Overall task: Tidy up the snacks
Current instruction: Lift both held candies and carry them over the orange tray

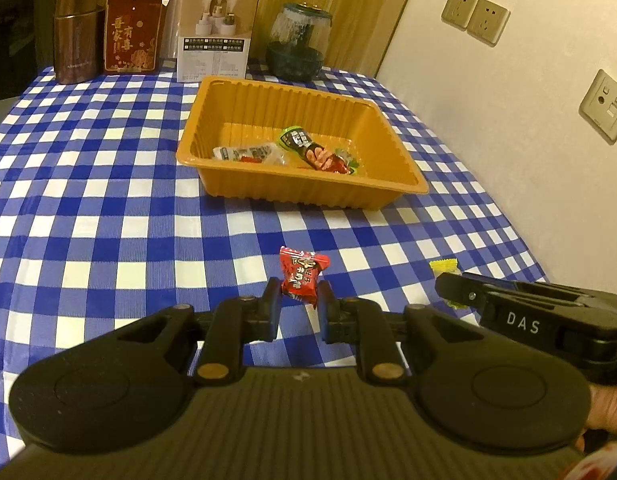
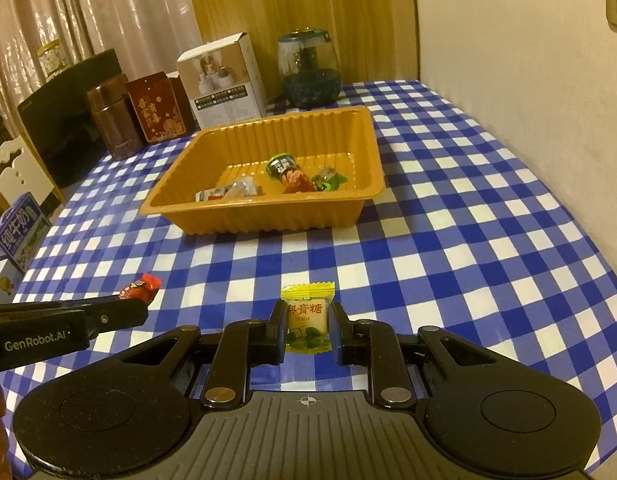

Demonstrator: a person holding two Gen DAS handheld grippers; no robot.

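Left gripper point(image 1: 299, 307): clenched on a red-wrapped candy point(image 1: 302, 276), lower centre of the left wrist view, held above the blue-and-white checked tablecloth point(image 1: 108, 208).

Right gripper point(image 2: 308, 330): clenched on a yellow-wrapped candy point(image 2: 307, 322), lower centre of the right wrist view; wrapper upright, printed face toward the camera.

Orange plastic tray point(image 1: 388, 128): centre of both views, resting on the cloth. Contents: a green-capped dark snack packet point(image 1: 308, 148), a pale wrapped snack point(image 1: 248, 154), and what appears to be a small green candy point(image 1: 348, 160); detail poor.

Upper left of frame, behind the tray: brown tin point(image 1: 78, 32), red box point(image 1: 134, 32), white carton point(image 1: 218, 32), glass jar point(image 1: 300, 40).
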